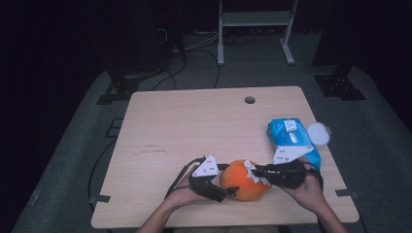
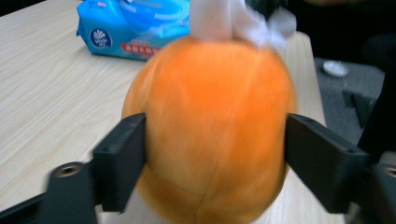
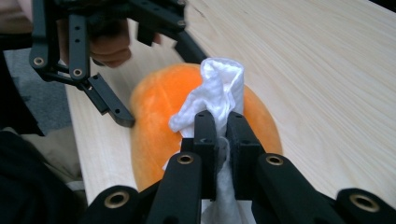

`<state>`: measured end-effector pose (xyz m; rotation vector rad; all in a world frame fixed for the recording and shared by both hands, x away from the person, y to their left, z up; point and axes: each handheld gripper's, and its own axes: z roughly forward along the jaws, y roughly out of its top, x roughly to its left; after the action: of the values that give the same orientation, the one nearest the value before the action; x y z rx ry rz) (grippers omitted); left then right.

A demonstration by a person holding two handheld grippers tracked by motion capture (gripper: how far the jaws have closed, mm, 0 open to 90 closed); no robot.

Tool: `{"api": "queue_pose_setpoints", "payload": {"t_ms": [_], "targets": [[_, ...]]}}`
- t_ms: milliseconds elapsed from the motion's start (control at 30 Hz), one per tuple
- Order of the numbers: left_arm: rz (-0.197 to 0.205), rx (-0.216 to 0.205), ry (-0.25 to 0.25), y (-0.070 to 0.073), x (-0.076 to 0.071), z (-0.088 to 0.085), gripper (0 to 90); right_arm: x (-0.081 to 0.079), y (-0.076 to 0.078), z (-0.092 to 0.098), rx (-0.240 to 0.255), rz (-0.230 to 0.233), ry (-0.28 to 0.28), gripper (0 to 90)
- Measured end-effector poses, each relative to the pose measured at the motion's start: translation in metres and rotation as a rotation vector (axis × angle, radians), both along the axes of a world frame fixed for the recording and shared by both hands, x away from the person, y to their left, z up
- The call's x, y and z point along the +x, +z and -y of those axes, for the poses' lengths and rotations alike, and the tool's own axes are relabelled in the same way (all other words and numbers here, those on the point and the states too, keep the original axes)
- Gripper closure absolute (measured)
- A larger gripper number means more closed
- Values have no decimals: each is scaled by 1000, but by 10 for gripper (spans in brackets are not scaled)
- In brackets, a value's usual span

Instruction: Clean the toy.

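Near front edge of table (image 1: 160, 126): steady orange ball (image 1: 243, 180) between spread left gripper (image 1: 228, 191); rub gently with tissue (image 3: 217, 88) pinched by right gripper (image 3: 220, 122).

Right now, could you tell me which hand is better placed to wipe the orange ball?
The right. Its gripper is shut on the white wipe, which lies against the orange ball. The left gripper straddles the ball, seemingly steadying it.

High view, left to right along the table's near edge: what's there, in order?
Left hand-held gripper → orange plush ball → white wipe → right hand-held gripper → blue wipes pack, set farther back on the table.
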<state>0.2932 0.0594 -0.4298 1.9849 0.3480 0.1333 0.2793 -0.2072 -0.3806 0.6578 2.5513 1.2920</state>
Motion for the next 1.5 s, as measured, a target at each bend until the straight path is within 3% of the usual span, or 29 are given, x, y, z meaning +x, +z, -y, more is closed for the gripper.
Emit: {"api": "queue_pose_setpoints", "payload": {"t_ms": [67,133,300,467,533,667,767,867,1133,1200,1333,1500], "targets": [[22,18,10,-1,-1,2,186,-2,-1,-6,-2,8,19,830],[27,19,7,-4,0,-1,250,-5,-1,-10,-16,24,19,830],[-3,43,15,-6,4,-9,313,-1,0,0,-13,9,7,830],[-56,47,4,-8,6,-18,305,1,-2,9,-31,-8,-6,829],[-44,56,0,-5,5,-16,269,2,-4,9,-20,-22,3,830],[-21,12,14,0,7,-12,215,-1,-6,2,-14,-14,28,828],[-22,11,10,-4,7,-13,246,-2,-8,-3,-7,0,37,827],[-39,19,22,-7,9,-17,303,0,-8,-3,-8,-6,31,826],[-58,16,42,-8,11,-20,308,11,-18,19,-5,-55,-54,826],[-44,20,51,-9,9,-19,305,11,-19,18,5,-64,-48,827],[-12,30,71,-11,5,-13,304,4,-11,6,-12,-31,-17,826],[-17,34,57,-10,3,-12,300,-3,-2,-7,3,-5,36,825]]}}
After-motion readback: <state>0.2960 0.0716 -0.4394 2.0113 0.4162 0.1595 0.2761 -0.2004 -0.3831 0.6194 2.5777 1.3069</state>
